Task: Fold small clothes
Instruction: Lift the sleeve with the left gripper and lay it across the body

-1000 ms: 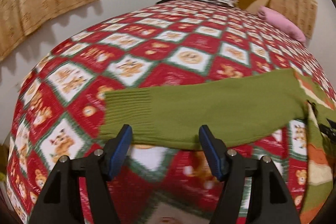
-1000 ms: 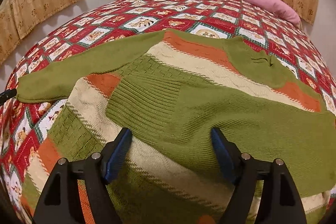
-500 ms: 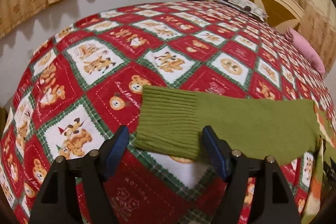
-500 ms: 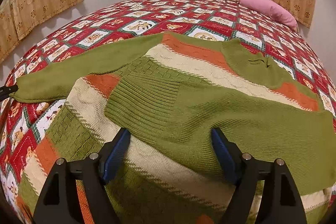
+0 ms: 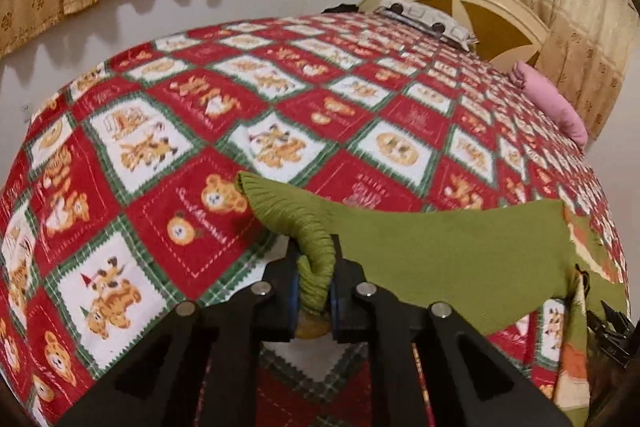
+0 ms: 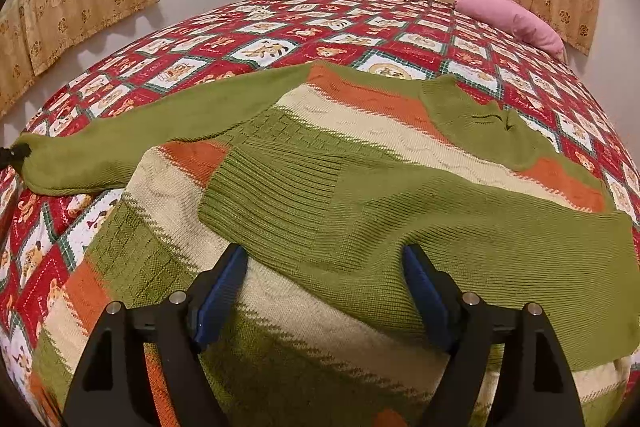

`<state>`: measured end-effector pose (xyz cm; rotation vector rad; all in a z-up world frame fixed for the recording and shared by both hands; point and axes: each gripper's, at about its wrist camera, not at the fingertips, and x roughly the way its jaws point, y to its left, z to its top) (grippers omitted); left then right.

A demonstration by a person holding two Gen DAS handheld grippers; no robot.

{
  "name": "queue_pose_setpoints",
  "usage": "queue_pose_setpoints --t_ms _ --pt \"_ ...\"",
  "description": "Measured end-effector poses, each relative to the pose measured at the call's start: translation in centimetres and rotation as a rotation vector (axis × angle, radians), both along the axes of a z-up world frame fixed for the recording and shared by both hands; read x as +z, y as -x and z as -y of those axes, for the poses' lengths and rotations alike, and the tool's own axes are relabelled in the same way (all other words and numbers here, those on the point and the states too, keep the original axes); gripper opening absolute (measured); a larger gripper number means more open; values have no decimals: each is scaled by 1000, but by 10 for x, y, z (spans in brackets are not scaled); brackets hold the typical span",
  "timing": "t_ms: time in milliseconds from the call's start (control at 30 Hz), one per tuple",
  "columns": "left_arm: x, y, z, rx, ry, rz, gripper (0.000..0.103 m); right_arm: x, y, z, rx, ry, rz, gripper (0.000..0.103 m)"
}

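Since a moment ago the left gripper [image 5: 314,291] has clamped onto the ribbed green cuff [image 5: 304,223]; the right gripper [image 6: 320,291] hovers spread over the striped green, orange, cream sweater [image 6: 360,155], flat ahead on the bedspread [image 6: 260,39].

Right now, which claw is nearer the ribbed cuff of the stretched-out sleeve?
Left. The left claw is clamped on the ribbed cuff. The right claw hangs open over the sweater body, apart from that cuff.
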<state>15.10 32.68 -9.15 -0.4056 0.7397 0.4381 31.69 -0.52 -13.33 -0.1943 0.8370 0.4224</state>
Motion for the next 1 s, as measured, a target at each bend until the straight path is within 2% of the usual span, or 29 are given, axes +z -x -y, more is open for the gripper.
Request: queue_pose_setpoints --t_ms 133,267,367,467,633,800,1000 --pt "12 -3 6 -50 20 32 12 0 -1 0 1 -4 -5 81" --pt "29 -11 18 -98 32 61 11 11 -6 11 -7 -71 -47 81" --pt "47 -19 31 -135 55 96 11 43 10 25 -13 -207 42 81" --pt "68 -31 49 -188 68 135 11 41 10 21 3 -125 -2 81" --pt "104 -55 89 -303 158 205 11 41 23 48 -31 -154 -20 81" --pt "136 -80 135 -392 163 258 11 45 39 82 -73 -134 9 81" --pt "153 -106 174 -444 176 281 11 52 52 115 -122 -156 32 81"
